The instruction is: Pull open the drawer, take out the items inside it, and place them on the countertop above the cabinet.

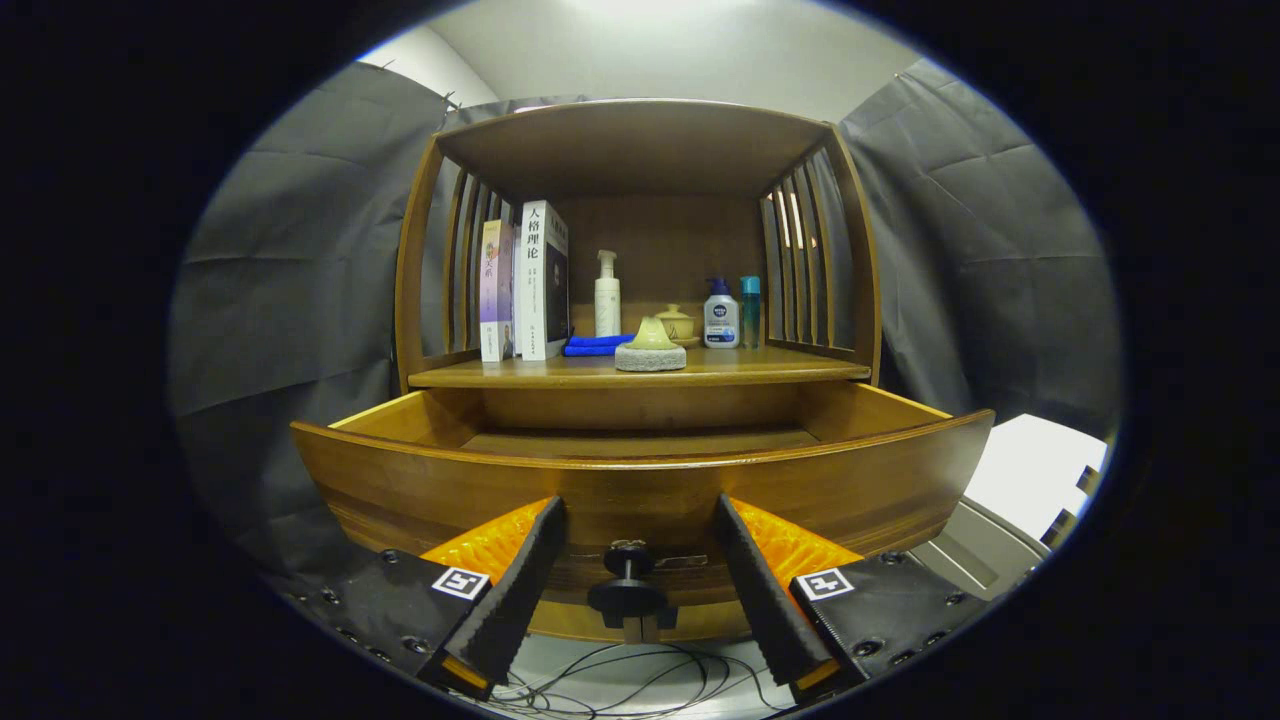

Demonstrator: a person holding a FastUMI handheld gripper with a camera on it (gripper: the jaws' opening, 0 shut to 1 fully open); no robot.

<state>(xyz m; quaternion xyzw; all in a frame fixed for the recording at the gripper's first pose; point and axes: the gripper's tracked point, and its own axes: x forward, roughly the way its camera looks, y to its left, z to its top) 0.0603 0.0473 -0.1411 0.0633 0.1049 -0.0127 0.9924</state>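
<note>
The gripper (640, 560) stood open, its fingers spread to either side of the drawer's knob (628, 590) and touching nothing. The drawer (640, 475) was pulled well out below the countertop (720, 372). Its bare wooden floor showed, while the tall front edge hid anything lying near it. A blind reach over that edge risked knocking the front.

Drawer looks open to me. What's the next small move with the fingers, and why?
Probably lift the gripper up and forward over the drawer front to look inside. The drawer is pulled out, the fingers stand open either side of its knob without pressing it, and the high front panel hides most of the interior, so I cannot tell what lies in it.
</note>
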